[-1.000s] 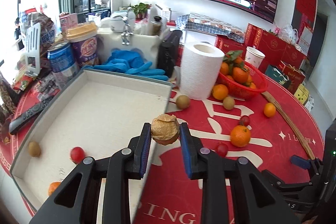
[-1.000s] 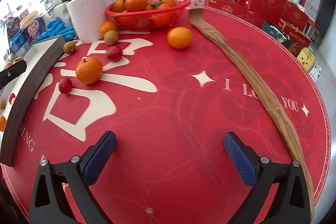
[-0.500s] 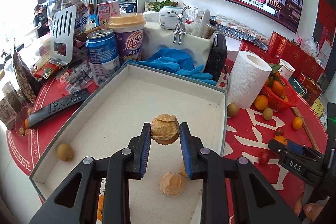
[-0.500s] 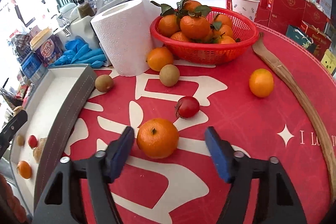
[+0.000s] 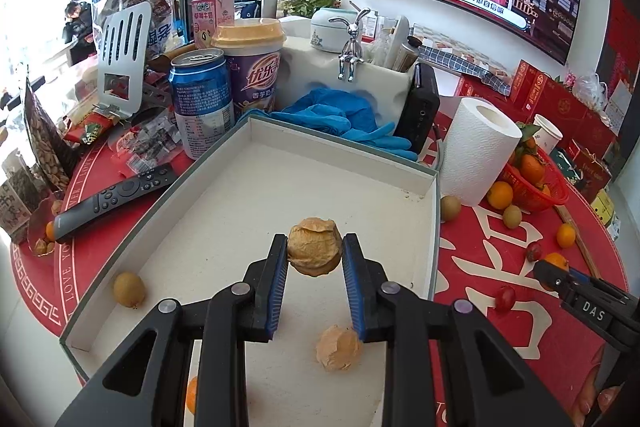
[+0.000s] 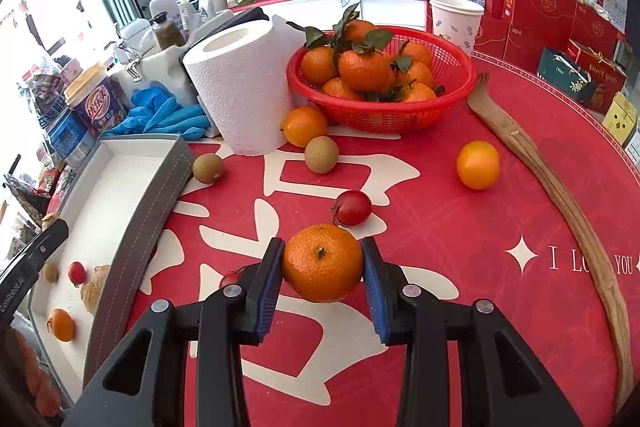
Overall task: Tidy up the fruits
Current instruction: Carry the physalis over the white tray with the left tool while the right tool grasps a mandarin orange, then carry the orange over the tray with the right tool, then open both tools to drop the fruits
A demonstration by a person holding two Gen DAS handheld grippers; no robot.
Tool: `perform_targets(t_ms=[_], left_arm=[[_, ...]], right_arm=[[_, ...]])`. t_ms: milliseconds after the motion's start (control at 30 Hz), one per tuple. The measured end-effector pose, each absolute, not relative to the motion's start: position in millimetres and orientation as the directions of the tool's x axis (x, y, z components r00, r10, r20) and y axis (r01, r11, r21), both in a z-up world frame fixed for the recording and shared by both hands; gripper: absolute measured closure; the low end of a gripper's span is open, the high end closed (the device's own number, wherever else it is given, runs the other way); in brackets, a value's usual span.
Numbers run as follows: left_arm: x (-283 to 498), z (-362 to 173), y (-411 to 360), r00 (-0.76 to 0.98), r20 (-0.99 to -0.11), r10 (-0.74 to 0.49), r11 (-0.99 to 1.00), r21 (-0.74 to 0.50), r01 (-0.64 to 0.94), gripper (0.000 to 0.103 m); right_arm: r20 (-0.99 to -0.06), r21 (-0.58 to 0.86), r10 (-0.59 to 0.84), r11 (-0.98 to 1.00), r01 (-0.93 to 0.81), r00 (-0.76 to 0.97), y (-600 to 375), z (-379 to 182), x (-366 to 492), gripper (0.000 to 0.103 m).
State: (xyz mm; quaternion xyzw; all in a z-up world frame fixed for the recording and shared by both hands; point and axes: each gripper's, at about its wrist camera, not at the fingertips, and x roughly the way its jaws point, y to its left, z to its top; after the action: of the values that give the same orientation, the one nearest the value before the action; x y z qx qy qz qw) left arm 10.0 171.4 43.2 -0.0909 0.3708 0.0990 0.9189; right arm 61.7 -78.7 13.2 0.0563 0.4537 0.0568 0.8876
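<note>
The left gripper [image 5: 314,254] grips a papery husked fruit [image 5: 314,251] between both pads, held above the middle of the white tray [image 5: 256,131]. In the tray lie a second husked fruit [image 5: 338,347] at 5 o'clock of the held one, a brown kiwi-like fruit [image 5: 129,289] at 9 o'clock by the left wall, plus a small orange [image 6: 61,324] and a red cherry tomato [image 6: 76,271] near the front end. The right gripper [image 6: 322,265] pinches a mandarin [image 6: 322,262] on the red tablecloth [image 6: 460,235], pads touching both sides. At 12 o'clock, the red basket [image 6: 400,115] holds leafy mandarins; a paper towel roll [image 6: 244,87] stands at its 9 o'clock.
</note>
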Motion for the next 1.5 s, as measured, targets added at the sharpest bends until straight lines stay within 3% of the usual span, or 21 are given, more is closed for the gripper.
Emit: perform_targets(t_ms=[1200, 1500], left_arm=[[-2.0, 32.0, 216.3, 0.671, -0.727, 0.148, 0.944, -0.099, -0.315, 0.073], [6.5, 10.2, 223.9, 0.598, -0.793, 0.119, 0.932, -0.119, -0.343, 0.073]], right_arm=[[-0.788, 0.117, 0.284, 0.940, -0.320, 0.546, 77.3, 36.2, 73.5, 0.063], [-0.812, 0.122, 0.293, 0.931, -0.344, 0.505, 92.7, 19.6, 79.9, 0.063]])
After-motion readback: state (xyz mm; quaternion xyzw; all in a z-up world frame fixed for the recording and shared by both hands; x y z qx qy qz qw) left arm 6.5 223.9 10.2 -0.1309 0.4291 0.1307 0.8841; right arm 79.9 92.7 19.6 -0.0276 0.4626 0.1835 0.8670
